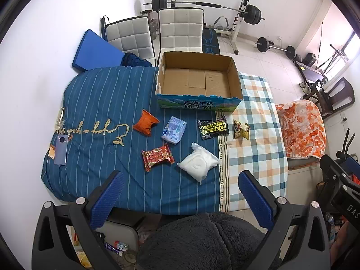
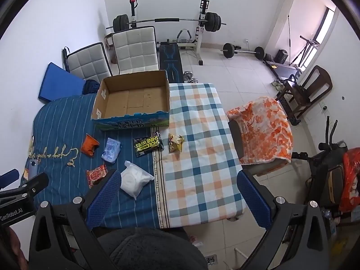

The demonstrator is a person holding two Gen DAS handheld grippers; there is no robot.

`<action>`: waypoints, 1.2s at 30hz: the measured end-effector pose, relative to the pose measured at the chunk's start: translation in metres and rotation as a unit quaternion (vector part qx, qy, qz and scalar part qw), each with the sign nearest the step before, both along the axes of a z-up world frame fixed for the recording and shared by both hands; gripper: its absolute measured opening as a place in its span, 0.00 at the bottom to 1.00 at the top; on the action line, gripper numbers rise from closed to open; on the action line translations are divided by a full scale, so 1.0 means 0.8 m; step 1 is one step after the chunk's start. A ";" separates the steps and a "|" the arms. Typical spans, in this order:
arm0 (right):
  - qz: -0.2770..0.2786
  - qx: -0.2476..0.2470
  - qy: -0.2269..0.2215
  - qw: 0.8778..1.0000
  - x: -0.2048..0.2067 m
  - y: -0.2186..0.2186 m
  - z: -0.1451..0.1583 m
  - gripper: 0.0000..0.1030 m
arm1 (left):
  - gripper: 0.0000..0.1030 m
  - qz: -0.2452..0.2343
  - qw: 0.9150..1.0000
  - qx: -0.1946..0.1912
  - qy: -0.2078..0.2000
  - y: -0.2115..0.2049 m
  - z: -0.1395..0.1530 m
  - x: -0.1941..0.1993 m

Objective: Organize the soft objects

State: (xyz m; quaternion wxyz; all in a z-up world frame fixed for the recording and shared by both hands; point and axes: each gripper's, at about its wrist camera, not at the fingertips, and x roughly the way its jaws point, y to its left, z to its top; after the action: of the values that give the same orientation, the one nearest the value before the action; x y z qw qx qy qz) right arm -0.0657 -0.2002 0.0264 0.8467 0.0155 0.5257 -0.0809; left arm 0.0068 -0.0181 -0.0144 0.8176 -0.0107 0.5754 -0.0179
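Note:
Several soft packets lie on the cloth-covered table: an orange pouch (image 1: 145, 124) (image 2: 89, 145), a light blue pack (image 1: 174, 129) (image 2: 111, 150), a red snack pack (image 1: 158, 156) (image 2: 96, 174), a white bag (image 1: 198, 165) (image 2: 135, 179), a black shoe-wipes pack (image 1: 213, 127) (image 2: 148, 143) and a yellow snack pack (image 1: 241, 129) (image 2: 175, 142). An empty cardboard box (image 1: 198, 100) (image 2: 132, 118) stands behind them. My left gripper (image 1: 180, 199) is open and empty, above the table's near edge. My right gripper (image 2: 177, 199) is open and empty, to the right over the checked cloth.
A phone (image 1: 60, 149) lies at the table's left edge. Two white chairs (image 1: 180, 31) stand behind the table. A stool with an orange blanket (image 1: 300, 130) (image 2: 261, 128) stands to the right. Weight equipment (image 2: 166, 22) fills the back of the room.

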 end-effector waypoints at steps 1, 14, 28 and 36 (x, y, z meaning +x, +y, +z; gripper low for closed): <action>0.001 0.000 -0.001 1.000 -0.001 -0.001 0.000 1.00 | 1.00 0.000 1.000 0.001 -0.001 -0.001 0.000 -0.001; 0.002 0.003 -0.003 1.000 -0.001 -0.007 0.000 1.00 | 1.00 0.000 1.000 0.002 -0.002 -0.003 0.002 0.002; 0.003 0.002 -0.003 1.000 0.001 -0.008 0.005 1.00 | 1.00 0.004 1.000 -0.001 -0.005 -0.004 0.006 0.006; 0.005 0.001 -0.006 1.000 0.006 -0.004 0.008 1.00 | 1.00 0.005 1.000 -0.003 -0.008 -0.001 0.010 0.006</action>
State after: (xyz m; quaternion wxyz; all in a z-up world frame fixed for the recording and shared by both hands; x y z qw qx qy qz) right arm -0.0613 -0.2033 0.0330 0.8500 0.0145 0.5211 -0.0764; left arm 0.0119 -0.0191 -0.0067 0.8224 -0.0158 0.5684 -0.0156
